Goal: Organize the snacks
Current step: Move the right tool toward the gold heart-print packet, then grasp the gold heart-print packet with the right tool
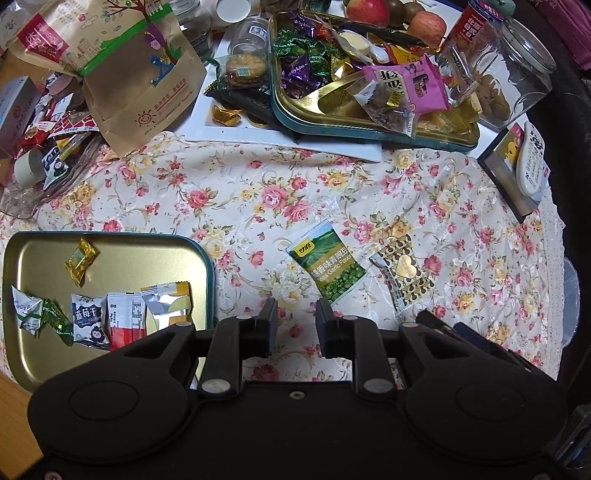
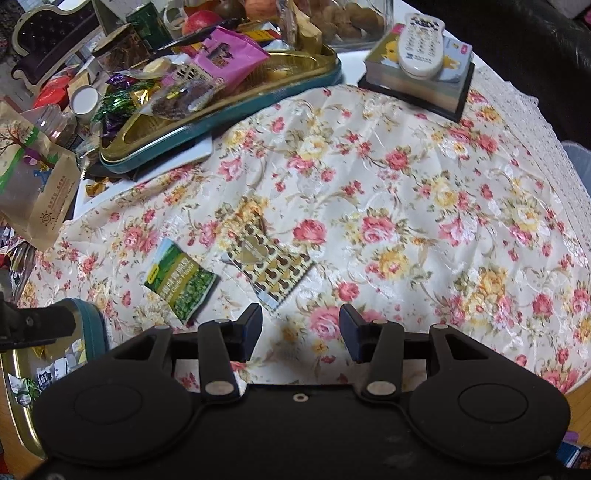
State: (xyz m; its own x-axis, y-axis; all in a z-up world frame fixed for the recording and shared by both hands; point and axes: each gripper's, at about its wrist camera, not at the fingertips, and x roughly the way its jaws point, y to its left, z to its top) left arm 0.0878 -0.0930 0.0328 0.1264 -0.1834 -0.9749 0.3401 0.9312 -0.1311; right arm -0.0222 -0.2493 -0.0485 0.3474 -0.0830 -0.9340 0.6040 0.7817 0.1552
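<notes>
A green pea packet [image 1: 327, 267] [image 2: 181, 280] and a gold-and-black patterned packet [image 1: 402, 271] [image 2: 269, 266] lie side by side on the floral tablecloth. My left gripper [image 1: 297, 317] hovers just short of the green packet, pointing steeply down, open with a narrow gap and nothing in it. My right gripper [image 2: 301, 321] is open wider, just below the patterned packet, also holding nothing. A shallow gold tin [image 1: 147, 258] [image 2: 92, 321] to the left holds several small wrapped snacks. A larger gold tin [image 1: 369, 133] [image 2: 221, 125] at the back is heaped with candies and a pink packet [image 1: 410, 85].
At the back left a brown paper bag [image 1: 140, 74] leans over loose packets. A glass jar of cookies [image 1: 495, 92] and apples [image 1: 369, 9] sit behind the big tin. A white remote [image 2: 421, 48] rests on a book [image 2: 417, 85] at the right. The table edge curves along the right.
</notes>
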